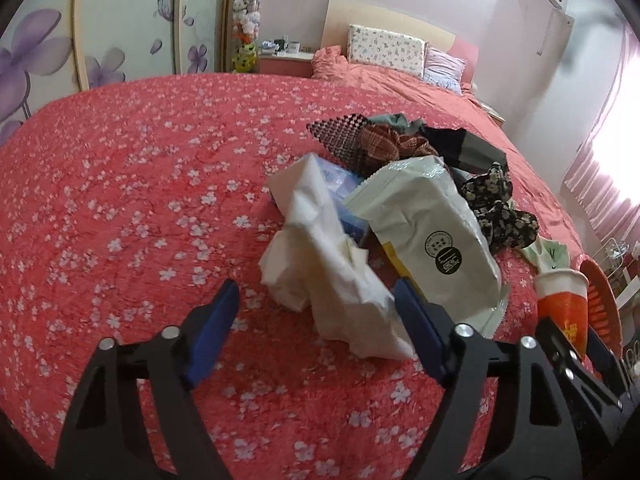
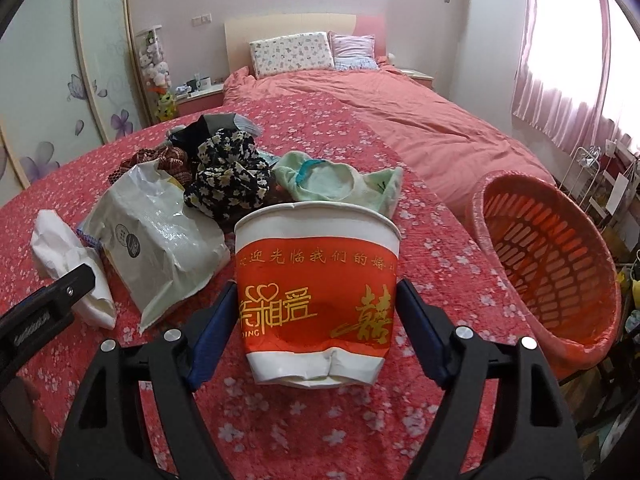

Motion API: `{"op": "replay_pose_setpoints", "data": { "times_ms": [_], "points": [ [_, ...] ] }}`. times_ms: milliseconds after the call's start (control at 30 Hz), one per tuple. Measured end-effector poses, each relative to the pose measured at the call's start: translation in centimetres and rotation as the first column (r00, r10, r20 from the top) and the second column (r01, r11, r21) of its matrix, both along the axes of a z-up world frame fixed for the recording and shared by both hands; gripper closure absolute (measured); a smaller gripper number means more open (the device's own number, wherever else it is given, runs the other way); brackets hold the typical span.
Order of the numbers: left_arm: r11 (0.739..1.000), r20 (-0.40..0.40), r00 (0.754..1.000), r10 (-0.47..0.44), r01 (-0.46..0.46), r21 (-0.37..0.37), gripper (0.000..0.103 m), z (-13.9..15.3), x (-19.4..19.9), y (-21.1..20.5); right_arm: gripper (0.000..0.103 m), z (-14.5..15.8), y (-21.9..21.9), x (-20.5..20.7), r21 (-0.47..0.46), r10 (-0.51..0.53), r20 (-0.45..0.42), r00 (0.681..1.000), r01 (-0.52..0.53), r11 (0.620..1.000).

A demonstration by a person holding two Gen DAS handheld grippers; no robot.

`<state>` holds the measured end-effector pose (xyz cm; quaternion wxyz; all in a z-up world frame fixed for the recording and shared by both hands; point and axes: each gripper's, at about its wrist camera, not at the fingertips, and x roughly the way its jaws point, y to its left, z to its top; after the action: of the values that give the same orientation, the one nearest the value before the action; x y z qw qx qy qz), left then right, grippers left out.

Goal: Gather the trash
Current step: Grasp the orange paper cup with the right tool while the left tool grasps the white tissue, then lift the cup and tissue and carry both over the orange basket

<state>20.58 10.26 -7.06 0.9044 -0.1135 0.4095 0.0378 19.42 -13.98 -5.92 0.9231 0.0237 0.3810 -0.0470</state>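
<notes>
Right gripper (image 2: pixel 316 332) clamps paper cup (image 2: pixel 318 292), base already crumpled; more squeeze could fold it. Basket (image 2: pixel 552 264) tilts off bed (image 2: pixel 280 432) edge to its right, may tip. Left gripper (image 1: pixel 318 332) half-open around tissue (image 1: pixel 332 280); its loose tail could slip free.

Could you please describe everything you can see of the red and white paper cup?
The paper cup is white with a wide red band bearing gold Chinese characters and a hearts motif. It stands upright on the floral bedspread, mouth up, its base crumpled and dented. The right gripper has its blue fingers pressed against both sides. An orange basket lies to its right.
</notes>
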Motion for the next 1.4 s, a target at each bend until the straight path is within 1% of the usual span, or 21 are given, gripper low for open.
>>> {"op": "replay_pose_setpoints", "data": {
  "times_ms": [67,100,200,267,333,400,500,600,667,733,800,833,867,933,967,1167,1400],
  "points": [
    [1.0,-0.002,1.0,-0.002,0.002,-0.015,0.032,-0.3,0.2,0.0,0.025,-0.1,-0.1,-0.1,-0.004,0.0,-0.001,1.0,0.0,1.0],
    [1.0,-0.003,1.0,-0.011,0.011,-0.027,0.04,-0.5,0.3,0.0,0.025,-0.1,-0.2,-0.2,-0.005,0.001,-0.001,1.0,-0.001,1.0],
    [0.998,0.006,0.999,-0.038,0.038,-0.047,0.051,-0.6,0.1,0.1,0.025,-0.1,-0.4,-0.4,-0.008,0.0,0.002,1.0,0.0,1.0],
    [0.997,0.015,0.999,-0.051,0.052,-0.051,0.056,-0.5,0.0,0.1,0.025,0.0,-0.7,-0.6,-0.006,-0.002,0.005,1.0,0.002,1.0],
    [0.995,0.032,0.997,-0.072,0.074,-0.063,0.065,-0.2,-0.4,0.4,0.025,0.3,-1.0,-0.9,-0.003,-0.005,0.012,1.0,0.005,1.0],
    [0.994,0.046,0.995,-0.087,0.09,-0.068,0.069,0.3,-0.7,0.6,0.025,0.7,-1.3,-1.3,0.001,-0.008,0.025,1.0,0.008,1.0],
    [0.993,0.065,0.993,-0.103,0.107,-0.056,0.076,0.9,-1.1,0.6,0.025,1.2,-1.8,-1.7,0.003,-0.012,0.042,0.999,0.012,1.0],
    [0.993,0.074,0.991,-0.109,0.112,-0.036,0.076,1.4,-1.5,0.5,0.025,1.6,-2.2,-2.0,0.008,-0.02,0.057,0.998,0.019,1.0],
    [0.995,0.059,0.993,-0.099,0.101,-0.025,0.075,1.3,-1.3,0.6,0.025,1.6,-2.4,-2.1,0.009,-0.027,0.059,0.998,0.026,1.0],
    [0.996,0.031,0.996,-0.087,0.088,-0.028,0.072,0.7,-1.1,0.5,0.025,1.4,-2.6,-2.1,0.012,-0.033,0.054,0.998,0.032,0.999],
    [0.996,0.01,0.997,-0.076,0.076,-0.038,0.064,0.3,-0.8,0.5,0.025,1.2,-2.6,-2.2,0.013,-0.034,0.05,0.998,0.033,0.999],
    [0.997,0.004,0.997,-0.073,0.073,-0.039,0.063,0.1,-0.6,0.4,0.025,1.2,-2.6,-2.3,0.012,-0.033,0.05,0.998,0.032,0.999],
    [0.996,0.0,0.997,-0.078,0.078,-0.041,0.064,-0.1,-0.5,0.3,0.025,1.1,-2.6,-2.4,0.01,-0.031,0.051,0.998,0.031,0.999],
    [0.994,0.001,0.996,-0.09,0.09,-0.056,0.073,-0.1,-0.6,0.3,0.025,1.3,-2.8,-2.7,0.008,-0.03,0.055,0.998,0.03,1.0],
    [0.994,0.005,0.995,-0.095,0.095,-0.055,0.075,0.0,-0.7,0.2,0.025,1.4,-2.8,-2.8,0.008,-0.03,0.059,0.998,0.03,1.0],
    [0.991,0.065,0.99,-0.121,0.124,-0.043,0.077,2.6,-2.1,-0.3,0.025,2.9,-4.2,-3.6,0.016,-0.046,0.106,0.993,0.044,0.999],
    [0.987,0.149,0.977,-0.154,0.159,-0.023,0.077,6.9,-4.1,-2.3,0.025,4.6,-6.6,-4.9,0.042,-0.084,0.165,0.983,0.078,0.996]
  ]
}}
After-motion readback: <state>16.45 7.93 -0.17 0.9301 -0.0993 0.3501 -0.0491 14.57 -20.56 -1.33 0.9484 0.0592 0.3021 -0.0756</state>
